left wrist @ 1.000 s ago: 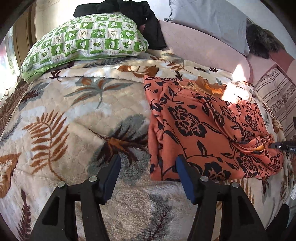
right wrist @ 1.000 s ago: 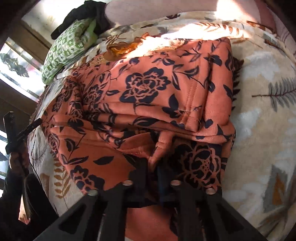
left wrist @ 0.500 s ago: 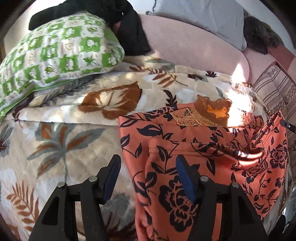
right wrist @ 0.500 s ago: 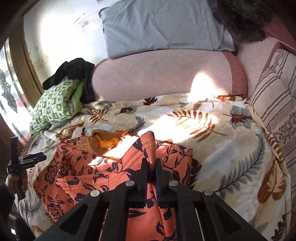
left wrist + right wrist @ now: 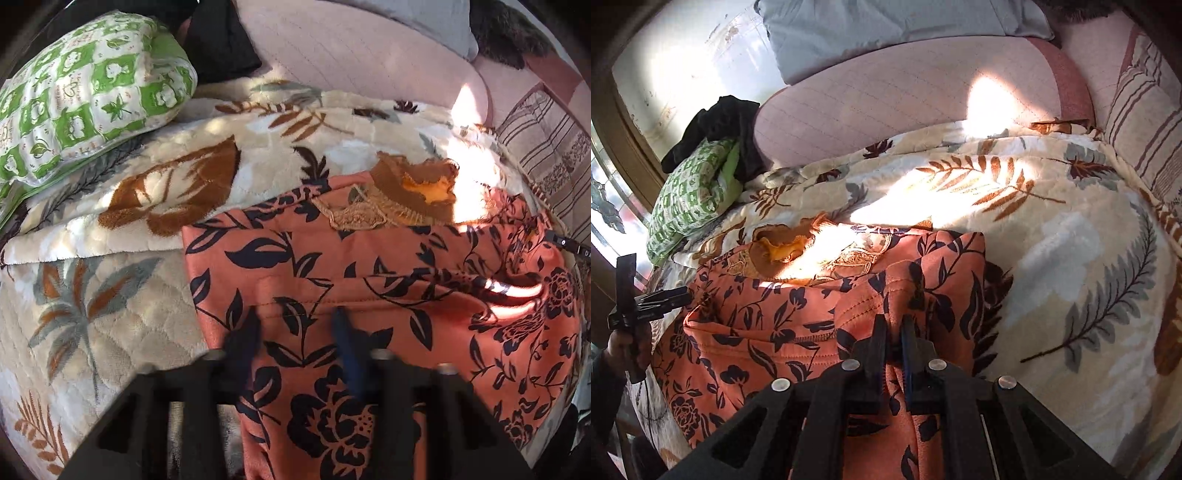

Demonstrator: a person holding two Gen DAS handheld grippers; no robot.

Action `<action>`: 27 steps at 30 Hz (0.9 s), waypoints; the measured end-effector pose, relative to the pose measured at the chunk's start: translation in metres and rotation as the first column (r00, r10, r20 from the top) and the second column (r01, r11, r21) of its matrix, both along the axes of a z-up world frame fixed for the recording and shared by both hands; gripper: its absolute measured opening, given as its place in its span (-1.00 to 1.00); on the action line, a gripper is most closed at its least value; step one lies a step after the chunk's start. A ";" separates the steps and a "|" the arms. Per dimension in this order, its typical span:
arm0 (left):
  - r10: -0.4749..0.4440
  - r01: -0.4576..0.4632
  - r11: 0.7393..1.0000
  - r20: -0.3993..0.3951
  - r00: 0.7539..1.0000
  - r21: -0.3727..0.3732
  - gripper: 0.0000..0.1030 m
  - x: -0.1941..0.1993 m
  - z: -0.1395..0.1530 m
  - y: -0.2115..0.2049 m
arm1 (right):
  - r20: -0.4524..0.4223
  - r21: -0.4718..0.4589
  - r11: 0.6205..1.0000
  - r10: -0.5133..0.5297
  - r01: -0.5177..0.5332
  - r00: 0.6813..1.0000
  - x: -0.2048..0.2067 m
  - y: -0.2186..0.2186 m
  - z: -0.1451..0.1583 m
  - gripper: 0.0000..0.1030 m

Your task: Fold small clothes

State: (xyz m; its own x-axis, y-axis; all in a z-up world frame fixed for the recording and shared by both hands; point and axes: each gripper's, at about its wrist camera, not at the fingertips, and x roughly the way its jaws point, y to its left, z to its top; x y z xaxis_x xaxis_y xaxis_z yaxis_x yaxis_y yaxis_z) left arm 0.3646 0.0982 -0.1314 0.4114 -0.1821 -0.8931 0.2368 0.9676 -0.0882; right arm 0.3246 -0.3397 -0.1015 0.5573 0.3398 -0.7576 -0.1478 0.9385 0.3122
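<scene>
Left wrist view first: the left gripper (image 5: 297,334) is down on the orange floral garment (image 5: 388,295), its jaws just closing, blurred, with a ridge of the cloth between them; whether the pads already pinch it I cannot tell. The garment lies on the leaf-print blanket (image 5: 110,314), its mustard collar (image 5: 413,188) at the far edge, with the green checked pillow (image 5: 85,88) well beyond it to the left. Over to the right wrist view: the right gripper (image 5: 894,336) is clamped tight on a raised fold of the garment's near right corner, cloth bunched between the fingers. Left of the garment, a hand (image 5: 628,345) holds the other gripper at its edge.
</scene>
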 end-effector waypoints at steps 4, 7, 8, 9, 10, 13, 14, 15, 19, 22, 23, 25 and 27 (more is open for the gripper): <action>-0.001 -0.001 1.000 0.054 0.999 0.023 -0.90 -0.004 0.011 -0.002 | -0.057 -0.011 1.000 -0.005 0.005 0.998 0.003 -0.005 -0.015 -0.86; 0.036 -0.036 0.999 0.186 0.982 -0.003 -0.90 -0.018 0.044 0.009 | -0.009 -0.054 0.998 -0.011 0.010 1.000 -0.003 -0.004 -0.003 -0.87; 0.060 -0.056 0.998 0.251 0.966 -0.025 -0.91 -0.026 0.060 0.015 | 0.022 -0.062 0.998 -0.018 0.020 1.000 -0.006 -0.006 0.007 -0.87; 0.084 -0.072 0.996 0.309 0.947 -0.048 -0.91 -0.036 0.076 0.020 | 0.063 -0.069 0.997 -0.030 0.034 0.998 -0.009 -0.007 0.018 -0.87; 0.103 -0.088 0.995 0.363 0.926 -0.056 -0.91 -0.043 0.091 0.024 | 0.106 -0.078 0.996 -0.040 0.048 0.994 -0.012 -0.009 0.030 -0.87; 0.135 -0.117 0.991 0.448 0.884 -0.068 -0.90 -0.045 0.116 0.033 | 0.231 -0.092 0.989 -0.089 0.112 0.969 -0.015 -0.016 0.064 -0.87; 0.147 -0.132 0.989 0.434 0.889 -0.066 -0.90 -0.038 0.114 0.036 | 0.262 -0.086 0.986 -0.113 0.140 0.958 -0.013 -0.020 0.071 -0.87; 0.166 -0.157 0.986 0.408 0.898 -0.056 -0.89 -0.027 0.106 0.038 | 0.269 -0.068 0.984 -0.138 0.162 0.953 -0.008 -0.025 0.074 -0.87; 0.236 -0.243 0.970 0.172 0.956 0.022 -0.71 0.017 0.035 0.039 | 0.080 -0.075 0.984 -0.153 0.159 0.985 0.037 -0.029 0.023 -0.75; 0.286 -0.285 0.958 0.144 0.947 -0.028 -0.66 0.003 0.020 0.051 | 0.023 -0.092 0.978 -0.185 0.186 0.982 0.034 -0.031 -0.012 -0.68; 0.294 -0.289 0.956 0.165 0.941 -0.054 -0.43 -0.009 0.024 0.056 | 0.037 -0.063 0.979 -0.192 0.194 0.981 0.025 -0.034 -0.013 -0.35; 0.299 -0.289 0.954 0.204 0.932 -0.078 0.08 -0.038 0.036 0.064 | 0.060 -0.015 0.975 -0.219 0.221 0.974 -0.001 -0.041 -0.011 0.63; 0.332 -0.310 0.942 0.239 0.912 -0.126 0.30 -0.074 0.047 0.071 | 0.066 0.042 0.973 -0.231 0.228 0.971 -0.029 -0.047 -0.005 0.66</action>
State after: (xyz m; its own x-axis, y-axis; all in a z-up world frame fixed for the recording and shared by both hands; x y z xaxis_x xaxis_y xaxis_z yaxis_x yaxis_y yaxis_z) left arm 0.2907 0.1688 -0.0848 0.6706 -0.0711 -0.7384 -0.0603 0.9869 -0.1498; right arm 0.2958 -0.3869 -0.1068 0.6748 0.2214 -0.7040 0.0476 0.9389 0.3409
